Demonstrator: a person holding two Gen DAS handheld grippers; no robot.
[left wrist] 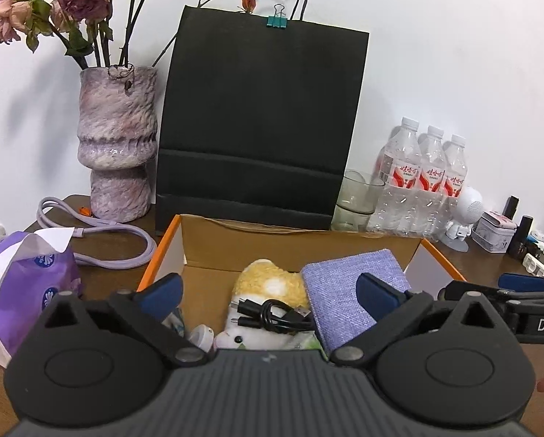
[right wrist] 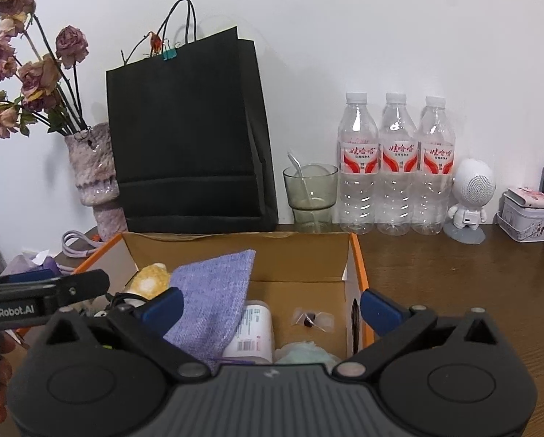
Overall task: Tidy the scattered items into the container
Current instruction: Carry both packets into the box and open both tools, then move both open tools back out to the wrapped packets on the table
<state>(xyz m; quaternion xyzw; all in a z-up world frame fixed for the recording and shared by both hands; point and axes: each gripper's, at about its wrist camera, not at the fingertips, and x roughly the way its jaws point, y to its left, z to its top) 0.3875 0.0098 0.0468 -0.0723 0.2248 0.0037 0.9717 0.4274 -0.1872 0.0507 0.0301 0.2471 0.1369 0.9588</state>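
Leaning inside the cardboard box (right wrist: 301, 255), a lilac woven cloth (right wrist: 213, 291); both tongs spread

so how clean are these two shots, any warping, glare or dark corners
Left wrist view: strong fisheye bend, the black paper bag bulges, corners vignette dark, glare on the vase. Right wrist view: same dark corners, highlights on the water bottles, soft shadows on the wall; both reasonably sharp.

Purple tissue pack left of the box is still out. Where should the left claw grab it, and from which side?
Probably the upper body of the purple tissue pack, below the loose white tissue sticking out. It lies on the table beside the cardboard box, soft and bulging, so come from above with the open left claw spanning its narrower width. The plastic will crumple, so squeeze the bulk, not the tissue.
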